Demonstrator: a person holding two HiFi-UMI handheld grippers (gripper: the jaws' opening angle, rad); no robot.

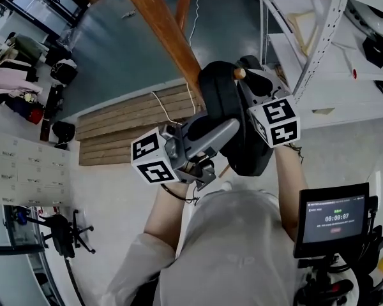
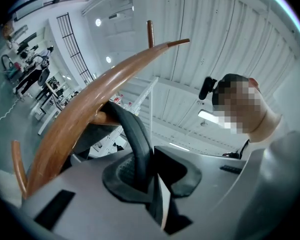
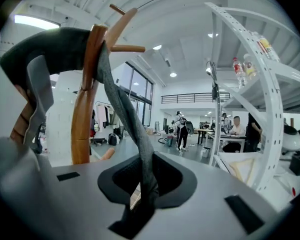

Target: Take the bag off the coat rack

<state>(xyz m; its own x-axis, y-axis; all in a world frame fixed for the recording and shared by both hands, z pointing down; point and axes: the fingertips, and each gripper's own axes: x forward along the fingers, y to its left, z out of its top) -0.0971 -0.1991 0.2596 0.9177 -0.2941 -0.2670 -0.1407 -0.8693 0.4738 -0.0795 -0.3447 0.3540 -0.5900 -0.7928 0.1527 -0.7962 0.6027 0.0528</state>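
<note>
**Bag on the coat rack, a strap in each claw**

Bag (image 1: 225, 104), black and bulky, hangs against the wooden coat rack (image 1: 158, 25), just under a short peg (image 1: 240, 73) whose pale tip pokes out above the bag's top. It has not come off. From the head view the rack's pole runs up and left from the bag toward the top edge of the picture, and both of the person's forearms reach up to it from below.

The left gripper (image 2: 149, 178) is clamped on a black strap (image 2: 134, 136). That strap rises out of the closed jaws and loops over the rack's curved wooden arm (image 2: 90, 104), lying against the wood. In the head view this gripper's marker cube (image 1: 154, 157) sits at the bag's lower left, with its grey body touching the bag's side.

The right gripper (image 3: 145, 186) is closed on a thinner grey strap (image 3: 121, 106). The webbing is pinched between the pads and runs taut up and left to the rack's upright, where it meets the wood below two pegs. Its marker cube (image 1: 276, 121) shows at the bag's right side.

A white shelf unit (image 1: 319, 40) stands to the right of the rack. Wooden planks (image 1: 124, 125) lie on the floor to its left. A small screen (image 1: 335, 218) sits at the lower right.
</note>
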